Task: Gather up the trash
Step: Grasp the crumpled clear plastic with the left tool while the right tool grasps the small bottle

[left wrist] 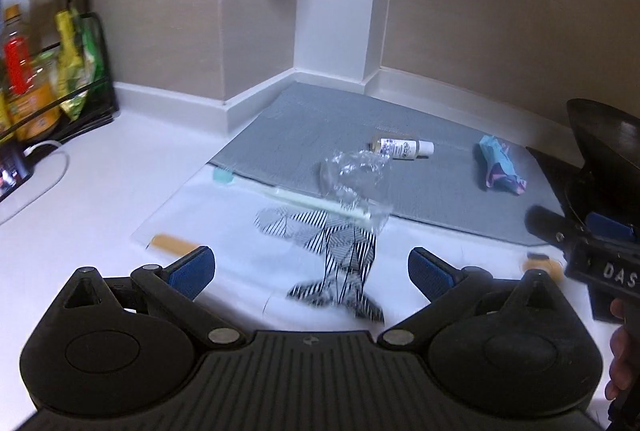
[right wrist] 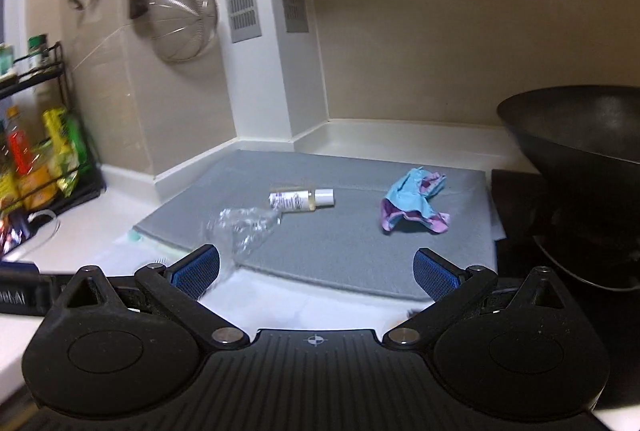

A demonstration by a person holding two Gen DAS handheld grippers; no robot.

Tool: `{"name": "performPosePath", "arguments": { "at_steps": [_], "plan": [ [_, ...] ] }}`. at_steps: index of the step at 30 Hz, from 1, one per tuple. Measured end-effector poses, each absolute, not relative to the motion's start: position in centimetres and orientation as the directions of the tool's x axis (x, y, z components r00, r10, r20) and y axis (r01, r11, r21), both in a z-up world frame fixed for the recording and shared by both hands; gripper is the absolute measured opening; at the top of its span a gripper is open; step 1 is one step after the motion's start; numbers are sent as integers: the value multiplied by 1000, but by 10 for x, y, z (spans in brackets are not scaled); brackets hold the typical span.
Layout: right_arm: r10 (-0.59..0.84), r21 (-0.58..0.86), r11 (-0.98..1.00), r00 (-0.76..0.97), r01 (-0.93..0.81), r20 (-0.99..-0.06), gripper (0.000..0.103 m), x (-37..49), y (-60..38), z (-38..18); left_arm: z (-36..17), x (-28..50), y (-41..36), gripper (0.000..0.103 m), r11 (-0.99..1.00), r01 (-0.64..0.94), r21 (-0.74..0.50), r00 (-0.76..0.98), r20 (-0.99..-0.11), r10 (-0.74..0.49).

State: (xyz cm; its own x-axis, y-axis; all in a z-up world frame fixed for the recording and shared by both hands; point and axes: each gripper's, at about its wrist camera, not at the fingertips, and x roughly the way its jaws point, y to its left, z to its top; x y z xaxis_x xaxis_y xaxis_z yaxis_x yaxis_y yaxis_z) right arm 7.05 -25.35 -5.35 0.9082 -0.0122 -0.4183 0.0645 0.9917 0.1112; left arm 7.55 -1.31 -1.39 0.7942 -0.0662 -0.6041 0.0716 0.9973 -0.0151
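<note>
Both the left gripper (left wrist: 311, 267) and right gripper (right wrist: 316, 269) are spread, empty. The striped wrapper (left wrist: 340, 259) lies near the counter's front edge, probably paper; pinch its raised fold, clear of the clear plastic (left wrist: 354, 175).
</note>
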Motion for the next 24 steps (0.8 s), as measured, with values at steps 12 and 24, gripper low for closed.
{"name": "performPosePath", "arguments": {
  "at_steps": [12,24],
  "plan": [
    [-33,203,967,866,154,-498,103,229,-262,-88,-40,232,-40,103,989,146,-37,688,-715,-128],
    [9,158,982,801,107,-599,103,337,-242,-120,-83,303,-59,103,969,247,-27,586,-792,-171]
  ]
}}
